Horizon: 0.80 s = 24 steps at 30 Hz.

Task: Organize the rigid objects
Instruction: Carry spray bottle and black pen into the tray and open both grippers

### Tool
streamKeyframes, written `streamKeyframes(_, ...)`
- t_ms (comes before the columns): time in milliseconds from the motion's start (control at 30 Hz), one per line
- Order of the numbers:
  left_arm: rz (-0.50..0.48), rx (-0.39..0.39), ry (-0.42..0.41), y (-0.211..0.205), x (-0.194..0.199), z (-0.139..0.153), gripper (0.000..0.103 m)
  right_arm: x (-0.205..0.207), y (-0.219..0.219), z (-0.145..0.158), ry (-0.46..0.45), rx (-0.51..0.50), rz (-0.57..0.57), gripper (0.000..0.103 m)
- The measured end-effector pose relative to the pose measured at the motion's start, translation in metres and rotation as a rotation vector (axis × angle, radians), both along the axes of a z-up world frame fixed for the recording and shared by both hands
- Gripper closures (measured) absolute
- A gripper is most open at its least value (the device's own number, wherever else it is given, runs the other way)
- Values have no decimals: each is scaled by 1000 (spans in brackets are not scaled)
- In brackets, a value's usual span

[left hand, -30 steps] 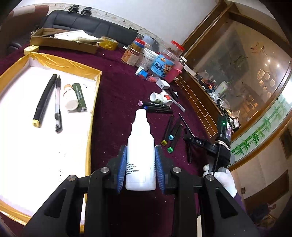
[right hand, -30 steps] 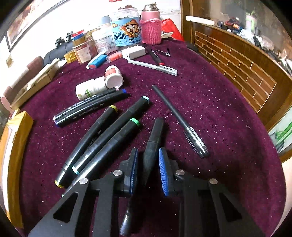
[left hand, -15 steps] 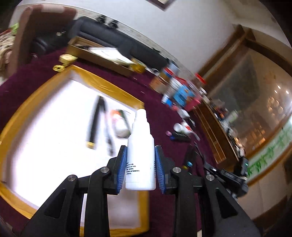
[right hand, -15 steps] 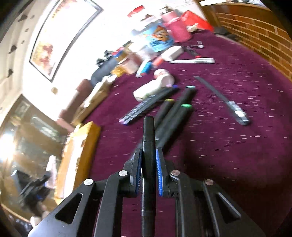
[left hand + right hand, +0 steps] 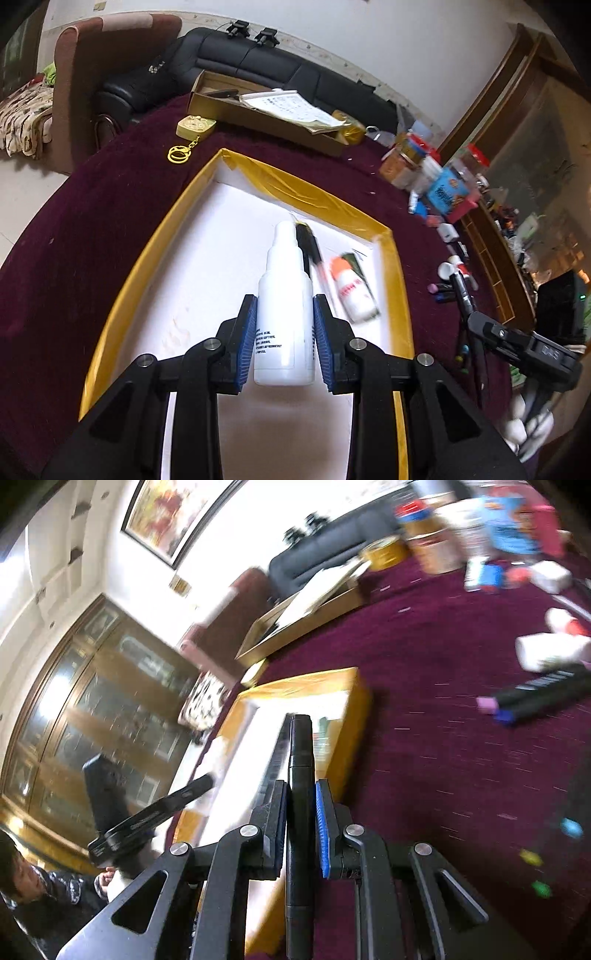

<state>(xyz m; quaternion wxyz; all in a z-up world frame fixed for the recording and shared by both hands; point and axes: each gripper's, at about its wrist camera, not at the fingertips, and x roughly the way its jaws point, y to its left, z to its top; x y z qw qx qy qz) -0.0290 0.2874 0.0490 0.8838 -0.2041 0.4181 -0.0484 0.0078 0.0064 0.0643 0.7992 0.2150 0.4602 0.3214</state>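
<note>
A shallow tray (image 5: 400, 280) with a yellow rim and white floor is sitting on a maroon tablecloth (image 5: 110, 206). Inside it are lying a black pen (image 5: 308, 243) and a small white bottle with an orange cap (image 5: 352, 291), side by side. The left gripper (image 5: 284, 343) is clamping a white dropper bottle (image 5: 284, 295) over the tray, nozzle pointing away; its black label print is too small to read. The right gripper (image 5: 301, 827) is squeezing a black marker (image 5: 301, 775), its long axis aimed toward the tray. More markers (image 5: 543, 694) are lying on the cloth.
</note>
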Motion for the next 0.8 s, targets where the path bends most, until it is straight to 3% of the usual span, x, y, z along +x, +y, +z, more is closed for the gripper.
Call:
streamKeyframes(267, 29, 8, 84, 22, 49, -22, 76, 44, 99, -19, 99, 7, 59, 89)
streamKeyframes(400, 36, -49, 103, 29, 58, -31, 76, 70, 129, -36, 153, -15, 59, 89)
streamKeyframes(500, 29, -78, 90, 28, 53, -25, 74, 81, 136, -48, 184, -33, 49, 87)
streamKeyframes(600, 30, -90, 49, 31, 42, -13, 62, 85, 139, -53, 194, -45, 38, 85)
streamKeyframes(733, 60, -121, -4, 39, 22, 1, 56, 80, 135, -43, 149, -63, 39, 70)
streamKeyframes(800, 71, -154, -25, 42, 11, 8, 56, 72, 122, -32, 119, -52, 39, 70)
